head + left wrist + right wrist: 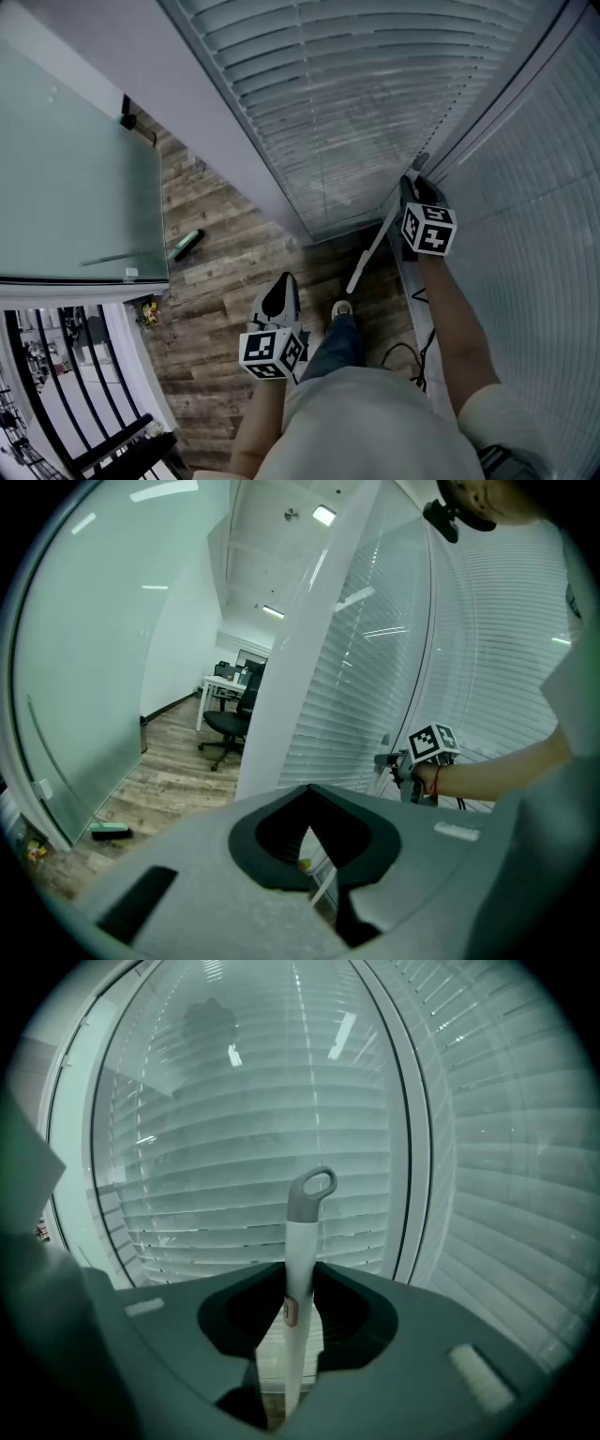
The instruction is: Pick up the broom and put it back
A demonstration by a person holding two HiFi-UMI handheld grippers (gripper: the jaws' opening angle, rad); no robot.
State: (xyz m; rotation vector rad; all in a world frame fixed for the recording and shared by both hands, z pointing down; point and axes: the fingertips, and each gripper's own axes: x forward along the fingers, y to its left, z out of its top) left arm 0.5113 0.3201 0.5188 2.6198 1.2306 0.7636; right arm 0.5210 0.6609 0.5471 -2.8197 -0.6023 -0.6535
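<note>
The broom's white handle (373,246) leans in the corner where two blind-covered windows meet, its lower end near the wooden floor. My right gripper (411,190) is shut on the handle just below its grey loop (312,1191). In the right gripper view the handle (298,1274) runs upright between the jaws (295,1314). The broom's head is hidden. My left gripper (279,292) hangs lower, above the floor and apart from the broom, its jaws together with nothing in them. From the left gripper view (314,869) the right gripper (398,761) shows at the blinds.
Blinds (328,103) close in the corner ahead and to the right. A frosted glass wall (75,169) stands at left. A green object (186,245) lies on the wooden floor. A black cable (403,356) loops by my shoe (342,308). An office chair (225,726) stands far off.
</note>
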